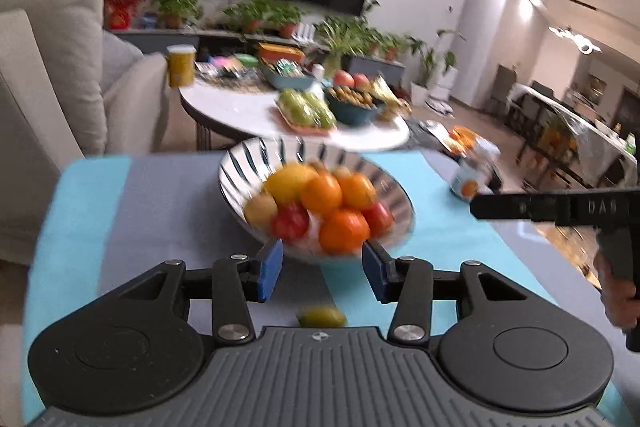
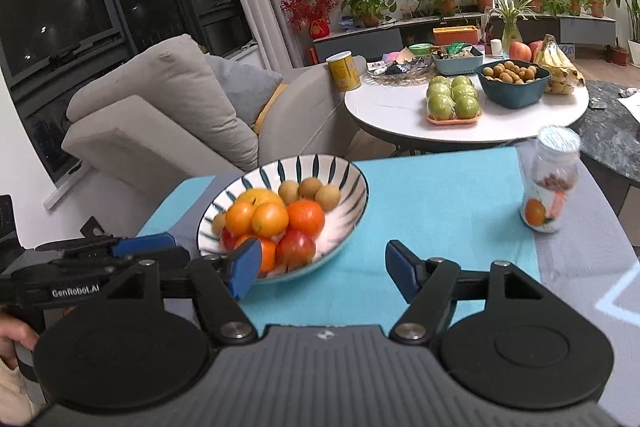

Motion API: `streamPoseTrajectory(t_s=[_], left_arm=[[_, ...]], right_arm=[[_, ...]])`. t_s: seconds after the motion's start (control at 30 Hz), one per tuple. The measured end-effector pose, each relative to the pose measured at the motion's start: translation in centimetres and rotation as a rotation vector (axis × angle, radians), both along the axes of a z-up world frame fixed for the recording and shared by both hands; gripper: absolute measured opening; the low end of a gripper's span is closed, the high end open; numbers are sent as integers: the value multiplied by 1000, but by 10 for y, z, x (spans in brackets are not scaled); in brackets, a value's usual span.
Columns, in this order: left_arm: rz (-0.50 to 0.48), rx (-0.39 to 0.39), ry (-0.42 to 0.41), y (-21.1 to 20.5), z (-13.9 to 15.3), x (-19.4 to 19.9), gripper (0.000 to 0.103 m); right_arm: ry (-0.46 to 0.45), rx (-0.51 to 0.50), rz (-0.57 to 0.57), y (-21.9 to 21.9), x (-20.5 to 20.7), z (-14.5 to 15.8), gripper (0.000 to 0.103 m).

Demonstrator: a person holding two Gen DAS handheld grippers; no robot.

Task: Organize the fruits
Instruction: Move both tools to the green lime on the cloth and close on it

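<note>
A striped white and dark blue bowl [image 1: 256, 163] [image 2: 344, 187] stands on the blue and grey cloth, full of oranges [image 1: 344, 231] [image 2: 306, 219], red fruits [image 1: 290, 223] [image 2: 296, 249], a yellow fruit [image 1: 290, 181] and small brown fruits [image 2: 310, 187]. My left gripper [image 1: 322, 273] is open and empty just short of the bowl's near rim. A small green fruit [image 1: 322, 315] lies on the cloth under it. My right gripper [image 2: 320, 267] is open and empty to the right of the bowl. The left gripper also shows in the right wrist view [image 2: 140, 243].
A drink bottle [image 2: 552, 183] [image 1: 474, 171] stands on the cloth at the right. Behind is a round white table [image 2: 384, 107] with green apples [image 2: 452, 97], a dark bowl of small brown fruit [image 2: 512, 83] and bananas [image 2: 560, 67]. A beige sofa [image 2: 168, 107] stands at left.
</note>
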State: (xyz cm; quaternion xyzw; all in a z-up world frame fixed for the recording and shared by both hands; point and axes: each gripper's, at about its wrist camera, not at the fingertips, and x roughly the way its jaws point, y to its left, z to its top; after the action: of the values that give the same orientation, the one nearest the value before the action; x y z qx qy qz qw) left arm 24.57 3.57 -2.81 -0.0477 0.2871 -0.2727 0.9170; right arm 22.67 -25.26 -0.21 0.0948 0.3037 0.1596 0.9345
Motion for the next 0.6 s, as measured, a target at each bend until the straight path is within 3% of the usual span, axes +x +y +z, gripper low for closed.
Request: streamPoseTrajectory(t_s=[0.13, 0.47, 0.6], left_arm=[[-20, 21, 19, -7, -13, -10, 43], [-4, 163, -9, -24, -24, -10, 44], [9, 173, -1, -25, -30, -10, 43]], right_arm=[[11, 1, 7, -1, -16, -4, 68], [12, 0, 33, -1, -43, -7, 68], [11, 7, 38, -1, -53, -10, 68]])
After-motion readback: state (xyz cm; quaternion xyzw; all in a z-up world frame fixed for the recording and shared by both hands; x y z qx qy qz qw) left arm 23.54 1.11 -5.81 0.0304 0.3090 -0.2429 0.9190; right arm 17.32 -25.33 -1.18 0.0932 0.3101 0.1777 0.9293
